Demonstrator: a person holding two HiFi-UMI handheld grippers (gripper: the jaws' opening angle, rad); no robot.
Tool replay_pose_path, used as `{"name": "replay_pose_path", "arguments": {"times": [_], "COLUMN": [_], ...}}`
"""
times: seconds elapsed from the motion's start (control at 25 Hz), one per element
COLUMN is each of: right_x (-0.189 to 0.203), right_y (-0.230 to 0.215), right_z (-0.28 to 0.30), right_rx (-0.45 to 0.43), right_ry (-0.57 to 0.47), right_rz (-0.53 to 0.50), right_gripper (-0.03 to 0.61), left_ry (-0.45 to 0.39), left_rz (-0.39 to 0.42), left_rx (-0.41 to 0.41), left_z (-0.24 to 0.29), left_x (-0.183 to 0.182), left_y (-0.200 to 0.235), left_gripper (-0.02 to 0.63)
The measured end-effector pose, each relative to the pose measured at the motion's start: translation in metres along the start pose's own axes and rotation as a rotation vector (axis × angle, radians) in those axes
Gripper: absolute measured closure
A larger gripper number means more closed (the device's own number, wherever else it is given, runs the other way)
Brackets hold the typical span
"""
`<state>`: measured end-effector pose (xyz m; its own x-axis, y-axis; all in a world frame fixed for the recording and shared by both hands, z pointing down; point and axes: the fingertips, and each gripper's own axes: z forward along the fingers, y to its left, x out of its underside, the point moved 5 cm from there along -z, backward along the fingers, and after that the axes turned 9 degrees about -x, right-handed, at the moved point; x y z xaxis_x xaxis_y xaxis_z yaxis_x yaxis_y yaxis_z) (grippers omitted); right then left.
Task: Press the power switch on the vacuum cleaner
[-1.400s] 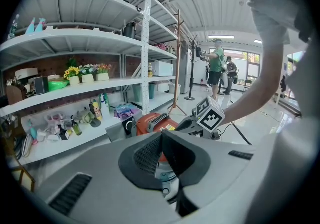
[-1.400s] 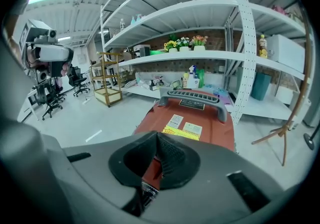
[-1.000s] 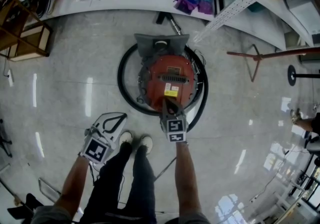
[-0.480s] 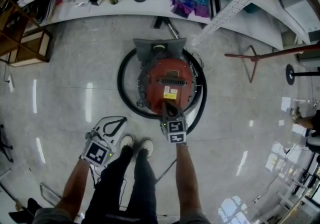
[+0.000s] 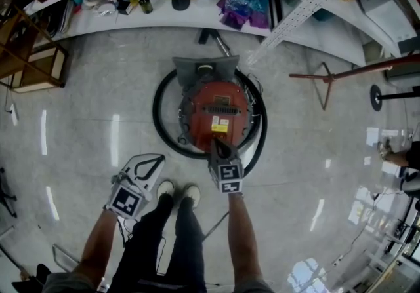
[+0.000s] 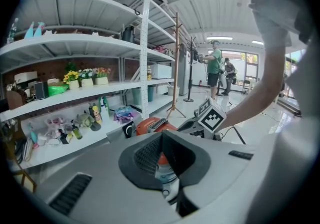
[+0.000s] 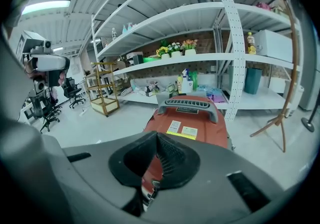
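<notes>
The red vacuum cleaner (image 5: 215, 109) stands on the floor inside a ring of black hose (image 5: 159, 121). It has a grey handle (image 7: 190, 103) and yellow and white labels (image 7: 182, 130) on top. My right gripper (image 5: 218, 146) is shut, its tip over the vacuum's near edge, just below the labels. In the right gripper view the right gripper (image 7: 158, 137) has red casing showing under its jaws. The switch itself I cannot make out. My left gripper (image 5: 146, 167) is shut and empty, held off to the left near the feet. In the left gripper view the left gripper (image 6: 162, 135) points toward the vacuum (image 6: 150, 125).
A white shelf (image 5: 164, 10) with bottles and purple bags runs behind the vacuum. A wooden cart (image 5: 33, 59) stands far left, a wooden stand (image 5: 328, 85) to the right. The person's white shoes (image 5: 177, 191) are just behind the hose ring.
Almost nothing: the head view has drifted slightly, and the right gripper stays shut over the vacuum's near edge. The left gripper holds its place.
</notes>
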<state>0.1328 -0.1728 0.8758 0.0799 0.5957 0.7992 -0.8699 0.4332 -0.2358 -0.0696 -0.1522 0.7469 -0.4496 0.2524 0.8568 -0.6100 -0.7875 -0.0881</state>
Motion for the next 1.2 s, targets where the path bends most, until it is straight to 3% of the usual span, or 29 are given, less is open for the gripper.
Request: {"name": "replay_pose_path", "arguments": {"times": [0.8, 1.2], "right_x": [-0.032, -0.071], "right_y": [0.026, 0.052], "right_z": [-0.065, -0.104], "right_rx": [0.016, 0.001], "right_ry": [-0.092, -0.152], "right_rz": [0.055, 0.034], "right_gripper": [0.568, 0.568], "left_ry": [-0.05, -0.079], "left_rz": [0.002, -0.003], "left_rx": [0.004, 0.009], "left_z": [-0.029, -0.055], "left_x": [-0.04, -0.075], "left_y": [-0.006, -0.009], "left_gripper": [0.607, 0.607]}}
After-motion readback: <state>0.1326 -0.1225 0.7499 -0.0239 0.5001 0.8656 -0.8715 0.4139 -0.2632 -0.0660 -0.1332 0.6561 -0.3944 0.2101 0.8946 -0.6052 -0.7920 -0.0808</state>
